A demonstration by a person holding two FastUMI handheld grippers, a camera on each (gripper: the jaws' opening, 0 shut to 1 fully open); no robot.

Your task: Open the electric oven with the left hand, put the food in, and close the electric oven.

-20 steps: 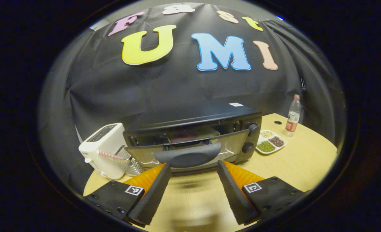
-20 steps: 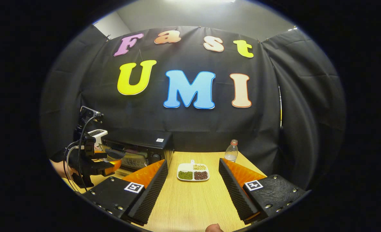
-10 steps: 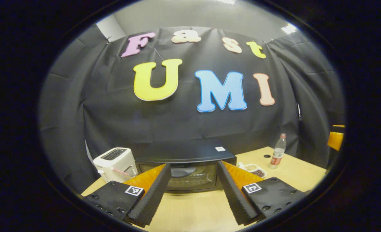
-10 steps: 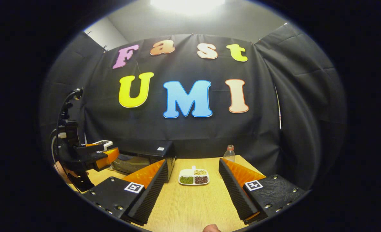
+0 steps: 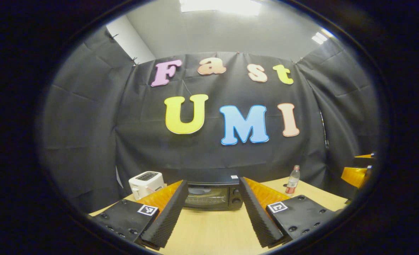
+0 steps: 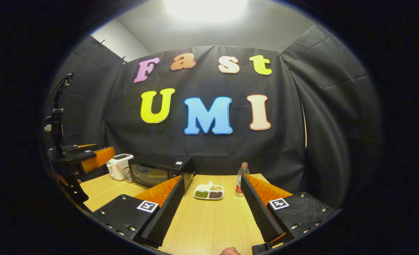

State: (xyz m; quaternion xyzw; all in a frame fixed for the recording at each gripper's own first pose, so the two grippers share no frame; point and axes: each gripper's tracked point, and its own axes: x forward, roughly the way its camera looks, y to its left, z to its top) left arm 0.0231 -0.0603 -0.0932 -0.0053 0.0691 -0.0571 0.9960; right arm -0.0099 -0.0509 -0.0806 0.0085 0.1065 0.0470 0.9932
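Observation:
The black electric oven (image 5: 209,194) stands at the back of the wooden table, its glass door shut and its handle free. What lies behind the glass is too small to make out. My left gripper (image 5: 213,181) hangs open and empty, well back from the oven, which shows between its fingers. The right gripper view has the oven (image 6: 160,173) at the left and the left gripper (image 6: 93,158) raised over the table's left edge. My right gripper (image 6: 212,177) is open and holds nothing, above the table's near part.
A white toaster (image 5: 145,182) stands left of the oven. To the oven's right are a divided white plate (image 6: 208,192) of beans and a plastic bottle (image 6: 241,175). The wooden table (image 6: 209,226) stretches between the grippers and the oven.
The oven door, ajar a second ago, is shut. My left gripper has left the handle and drawn back and up. The right gripper has also drawn back.

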